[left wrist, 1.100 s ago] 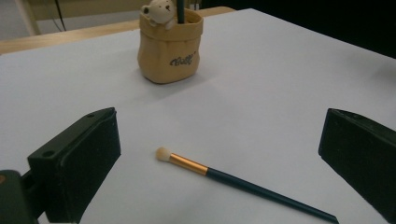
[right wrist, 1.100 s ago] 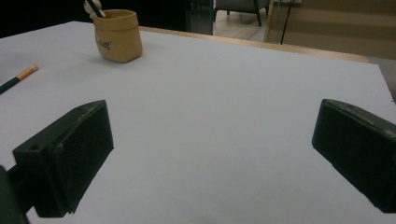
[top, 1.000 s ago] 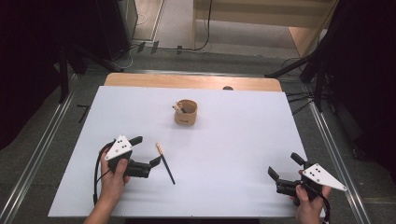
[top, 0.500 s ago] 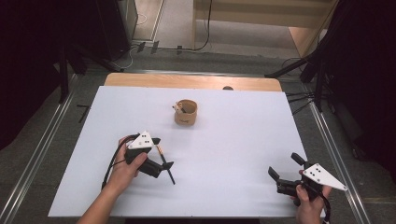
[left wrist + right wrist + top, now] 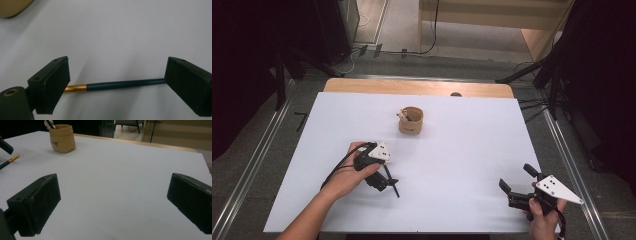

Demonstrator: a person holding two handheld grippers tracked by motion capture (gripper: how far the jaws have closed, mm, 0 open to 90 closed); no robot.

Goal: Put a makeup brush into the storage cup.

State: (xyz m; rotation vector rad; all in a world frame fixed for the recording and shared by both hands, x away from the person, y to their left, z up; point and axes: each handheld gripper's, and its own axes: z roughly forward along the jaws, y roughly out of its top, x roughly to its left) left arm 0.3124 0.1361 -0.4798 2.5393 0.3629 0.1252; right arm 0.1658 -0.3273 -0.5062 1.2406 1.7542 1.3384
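While unclamped, brush [image 5: 117, 84] between jaws.

light: even, overhead | surround: dark | shadows: soft | close views: slightly blurred, dim

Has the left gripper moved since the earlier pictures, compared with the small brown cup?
Yes. In the high view the left gripper has shifted rightward, toward the spot below the brown cup, and now straddles the brush. Its jaws have just been closing slightly, without gripping it.
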